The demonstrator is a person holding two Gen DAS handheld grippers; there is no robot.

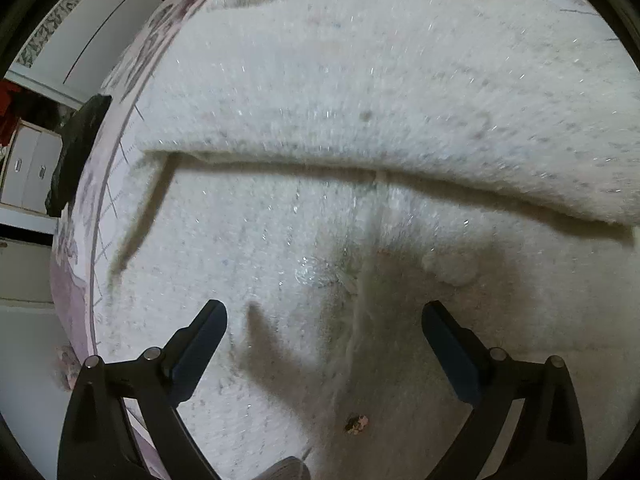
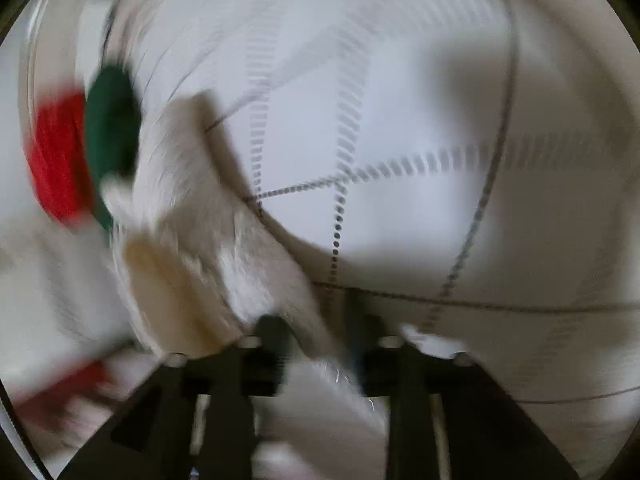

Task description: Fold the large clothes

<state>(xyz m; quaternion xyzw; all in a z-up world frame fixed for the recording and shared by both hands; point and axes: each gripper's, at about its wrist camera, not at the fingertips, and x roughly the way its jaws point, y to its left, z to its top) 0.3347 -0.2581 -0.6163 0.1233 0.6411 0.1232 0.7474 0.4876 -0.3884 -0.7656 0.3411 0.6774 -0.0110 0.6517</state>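
A fluffy white garment covers most of the left wrist view, with a folded layer edge across the middle and a seam running down below it. My left gripper is open just above the lower layer, holding nothing. In the right wrist view, which is motion-blurred, my right gripper is shut on a strip of the same white garment, which trails up and left from the fingers.
The garment lies on a pale sheet with stitched lines. Red cloth and green cloth lie at the left. A dark item sits at the bed's left edge, with white drawers beyond.
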